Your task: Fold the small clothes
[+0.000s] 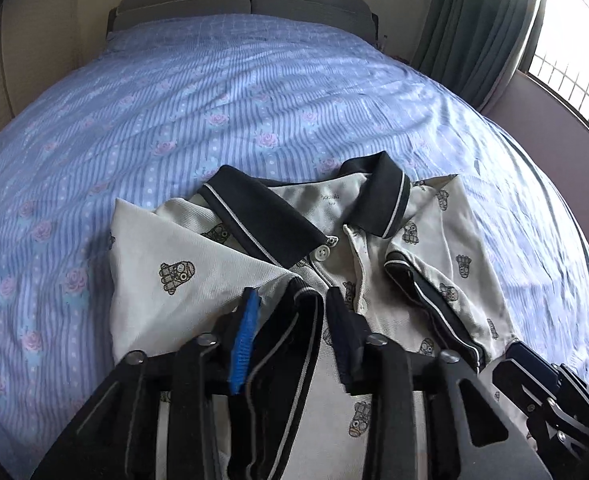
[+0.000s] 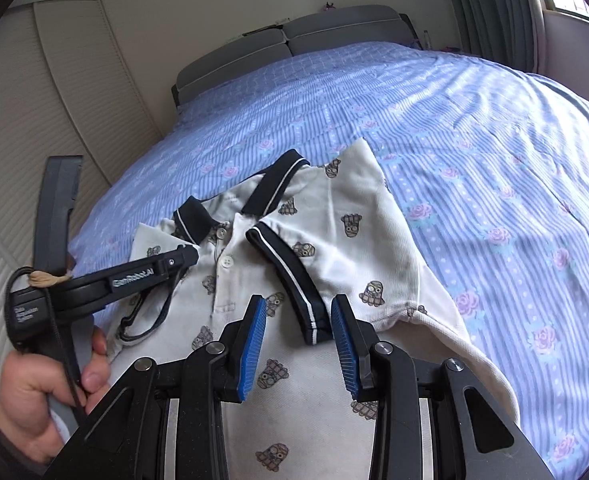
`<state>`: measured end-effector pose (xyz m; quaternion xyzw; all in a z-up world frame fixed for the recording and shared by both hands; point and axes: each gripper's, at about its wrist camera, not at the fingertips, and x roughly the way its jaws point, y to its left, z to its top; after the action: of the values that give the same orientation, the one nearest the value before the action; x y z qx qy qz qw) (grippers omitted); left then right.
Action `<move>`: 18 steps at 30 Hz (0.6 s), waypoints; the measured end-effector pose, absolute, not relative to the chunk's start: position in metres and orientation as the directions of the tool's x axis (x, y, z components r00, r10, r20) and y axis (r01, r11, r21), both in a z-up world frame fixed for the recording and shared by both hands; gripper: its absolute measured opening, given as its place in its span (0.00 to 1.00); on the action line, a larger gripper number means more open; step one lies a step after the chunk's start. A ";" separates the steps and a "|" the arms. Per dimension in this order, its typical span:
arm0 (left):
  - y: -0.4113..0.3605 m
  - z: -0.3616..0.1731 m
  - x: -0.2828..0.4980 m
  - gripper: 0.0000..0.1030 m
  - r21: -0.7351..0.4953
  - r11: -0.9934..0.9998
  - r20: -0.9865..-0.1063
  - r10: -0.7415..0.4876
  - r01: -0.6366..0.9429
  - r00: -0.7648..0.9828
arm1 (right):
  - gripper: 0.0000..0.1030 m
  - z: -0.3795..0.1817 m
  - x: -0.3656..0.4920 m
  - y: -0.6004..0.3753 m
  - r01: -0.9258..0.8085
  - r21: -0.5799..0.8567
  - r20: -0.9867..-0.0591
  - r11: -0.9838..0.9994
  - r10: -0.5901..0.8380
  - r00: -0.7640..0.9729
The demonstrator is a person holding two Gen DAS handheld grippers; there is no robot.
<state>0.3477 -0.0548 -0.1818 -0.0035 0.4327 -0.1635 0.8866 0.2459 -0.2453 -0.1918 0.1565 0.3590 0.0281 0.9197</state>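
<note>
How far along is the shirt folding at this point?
Done: both sleeves lie folded over the front of the shirt. In hand: the left sleeve cuff sits inside the open left claw; the right claw, open, hovers by the right sleeve. Left: folding the body in half.

Both views sit just behind their own tongs and look steeply down and forward along the bed (image 1: 254,92) toward the headboard (image 1: 246,0). The left wrist view hangs close over the left side of the polo shirt (image 1: 374,208), with the window (image 1: 574,40) at its right edge. The right wrist view hangs close over the shirt's right side and catches the left tongs (image 2: 190,256) coming in from its left. Both share the shirt, the bedspread, the headboard and the curtain (image 1: 474,20).
</note>
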 end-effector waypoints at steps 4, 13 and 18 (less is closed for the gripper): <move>-0.040 -0.159 0.318 0.48 -0.117 0.948 -0.739 -0.283 0.297 0.611 | 0.34 -0.188 0.242 -0.245 0.050 0.306 -0.646 0.951 0.169 0.745; -0.002 -0.176 0.279 0.49 -0.188 0.942 -0.739 -0.322 0.278 0.592 | 0.34 -0.180 0.227 -0.235 0.024 0.279 -0.642 0.960 0.168 0.748; -0.009 -0.193 0.279 0.42 -0.209 0.938 -0.733 -0.337 0.276 0.591 | 0.34 -0.183 0.219 -0.235 0.032 0.266 -0.658 0.963 0.157 0.737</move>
<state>0.2793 -0.0090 -0.1930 -0.0364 0.4180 -0.1721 0.8913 0.2191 -0.2349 -0.1834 0.1310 0.3613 0.0339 0.9226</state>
